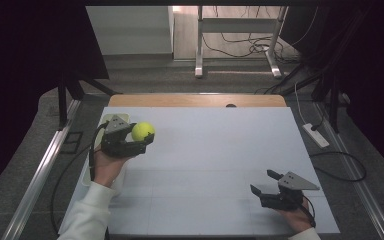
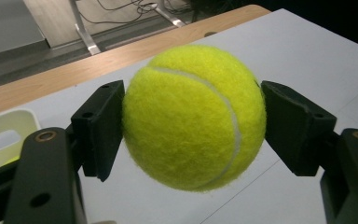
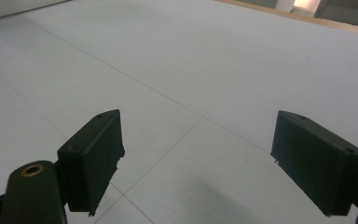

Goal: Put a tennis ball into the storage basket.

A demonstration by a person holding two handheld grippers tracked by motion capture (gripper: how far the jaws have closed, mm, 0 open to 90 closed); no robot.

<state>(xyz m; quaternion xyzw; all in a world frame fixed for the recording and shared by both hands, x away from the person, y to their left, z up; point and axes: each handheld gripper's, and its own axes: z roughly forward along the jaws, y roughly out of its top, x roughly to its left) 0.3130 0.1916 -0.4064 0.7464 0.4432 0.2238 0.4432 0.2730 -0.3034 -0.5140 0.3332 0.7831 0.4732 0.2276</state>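
Observation:
A yellow tennis ball (image 1: pixel 143 131) is held above the white table's far left part, with my left gripper (image 1: pixel 141 136) shut on it. In the left gripper view the tennis ball (image 2: pixel 193 116) is pressed between both black jaws and hangs clear of the table surface. My right gripper (image 1: pixel 264 183) rests near the table's front right, held by a hand, and stands open. The right gripper (image 3: pixel 198 154) has only bare white tabletop between its jaws.
A pale tray (image 2: pixel 4 135) stands at the table's left edge beside my left hand. The white table top (image 1: pixel 215 165) has a wooden strip (image 1: pixel 195 100) along its far edge. Beyond it, desk legs and cables lie on the floor.

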